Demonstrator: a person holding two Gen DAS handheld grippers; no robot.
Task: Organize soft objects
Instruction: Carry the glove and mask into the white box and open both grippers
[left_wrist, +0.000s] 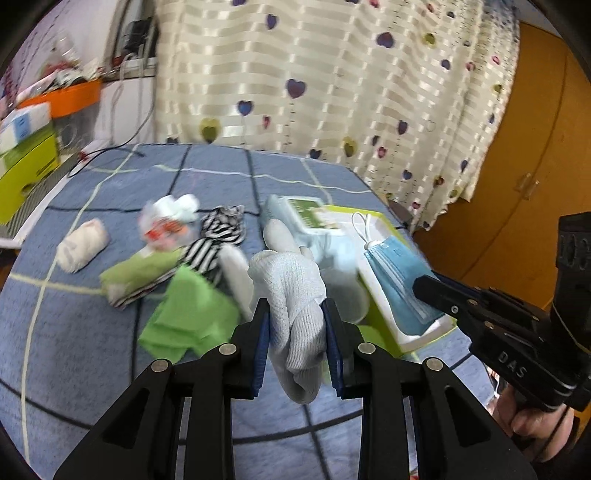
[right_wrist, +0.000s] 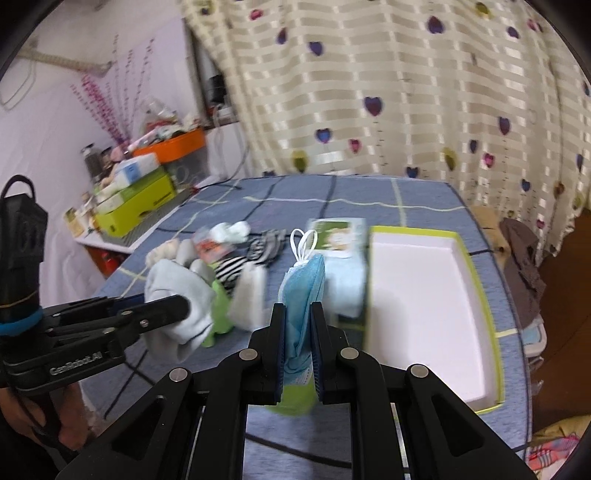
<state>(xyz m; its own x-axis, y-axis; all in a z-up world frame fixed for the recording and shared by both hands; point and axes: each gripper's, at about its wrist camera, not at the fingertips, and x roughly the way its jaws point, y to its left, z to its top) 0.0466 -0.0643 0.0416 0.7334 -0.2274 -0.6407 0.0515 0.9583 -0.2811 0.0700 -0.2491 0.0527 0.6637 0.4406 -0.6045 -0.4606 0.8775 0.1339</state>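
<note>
In the left wrist view, the left gripper (left_wrist: 297, 332) has its fingers (left_wrist: 261, 332) pinching a white knit glove (left_wrist: 291, 295). The glove bulges above the pads and hangs out below them, clear of the bed (left_wrist: 74, 350), so the grip is on the bunched middle, probably so that the loose cloth does not slip out. Beyond the fingertips lie the other soft things: a green cloth (left_wrist: 192, 314) just to the left, a black and white striped cloth (left_wrist: 218, 236) further on, and a white rolled bundle (left_wrist: 83, 245) well to the left. To the right of the fingers is a shallow box with a green rim (left_wrist: 424, 332). The right gripper (left_wrist: 424, 286) reaches over it with a blue face mask (left_wrist: 395, 269), and the letters "DAS" can be read on its black body. The box seems to be the collecting place, which would explain why both hands carry their things on that side.

In the right wrist view, the right fingers (right_wrist: 281, 343) are pressed nearly together on the blue face mask, which stands upright between them with its white ear loops (right_wrist: 303, 240) above. The white inside of the box lies just right of the fingertips and is bare. Behind the mask stands a packet with a green picture label (right_wrist: 338, 240); its writing is too blurred to read. The left gripper, at the left with the glove, carries the mark "GenRobot.AI".
</note>
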